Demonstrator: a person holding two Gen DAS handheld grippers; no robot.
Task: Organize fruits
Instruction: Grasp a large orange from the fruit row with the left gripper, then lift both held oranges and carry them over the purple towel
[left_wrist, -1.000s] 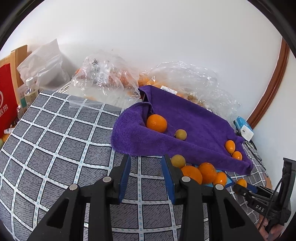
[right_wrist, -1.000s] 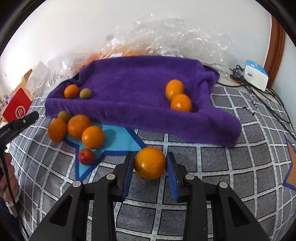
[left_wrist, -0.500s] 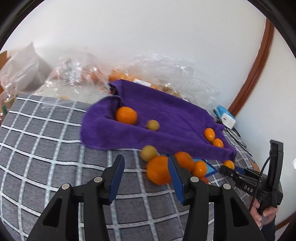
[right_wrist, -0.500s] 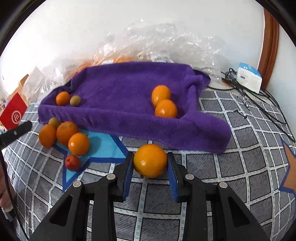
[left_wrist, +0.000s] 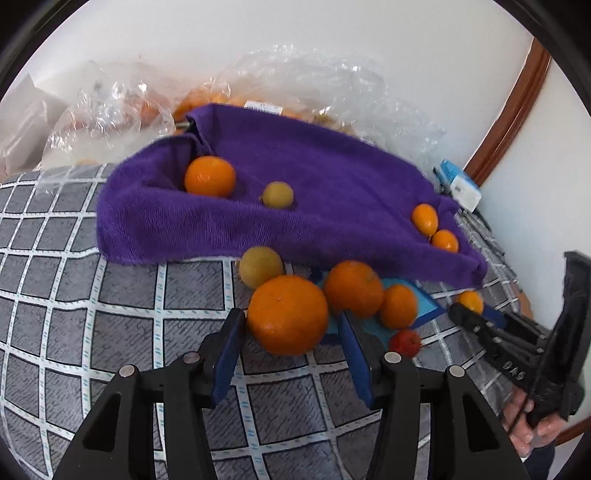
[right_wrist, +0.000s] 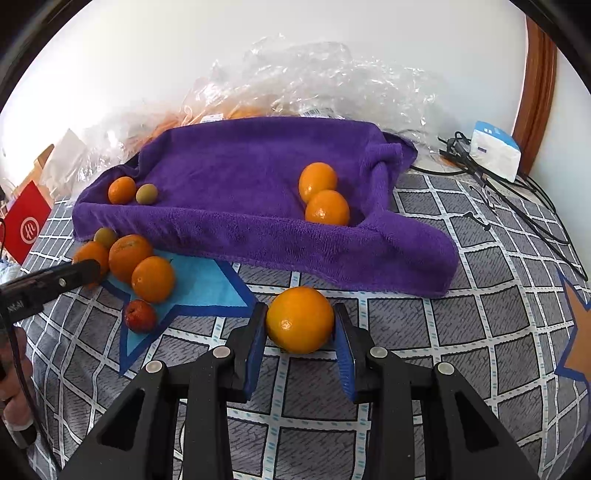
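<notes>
In the left wrist view my left gripper (left_wrist: 291, 317) straddles a big orange (left_wrist: 288, 314) that lies on the checked cloth. Its jaws are opening, and a gap shows at the right pad. Behind that orange lie two more oranges (left_wrist: 354, 288), a yellow-green fruit (left_wrist: 260, 266) and a small red fruit (left_wrist: 404, 341). My right gripper (right_wrist: 299, 310) is shut on another orange (right_wrist: 300, 319) just in front of the purple towel (right_wrist: 240, 166). The towel holds two oranges (right_wrist: 327, 207) at its right end. An orange (right_wrist: 122, 190) and a greenish fruit (right_wrist: 146, 193) sit at its left end.
Clear plastic bags (right_wrist: 314, 81) with more fruit are heaped against the white wall behind the towel. A white and blue box (right_wrist: 495, 149) and black cables (right_wrist: 517, 199) lie at the right. A red box (right_wrist: 27, 221) stands at the left. A blue star (right_wrist: 207, 284) marks the grey cloth.
My left gripper has swung right and down to the loose pile, and its jaws have widened around the big orange. The right gripper has kept still with its orange.
</notes>
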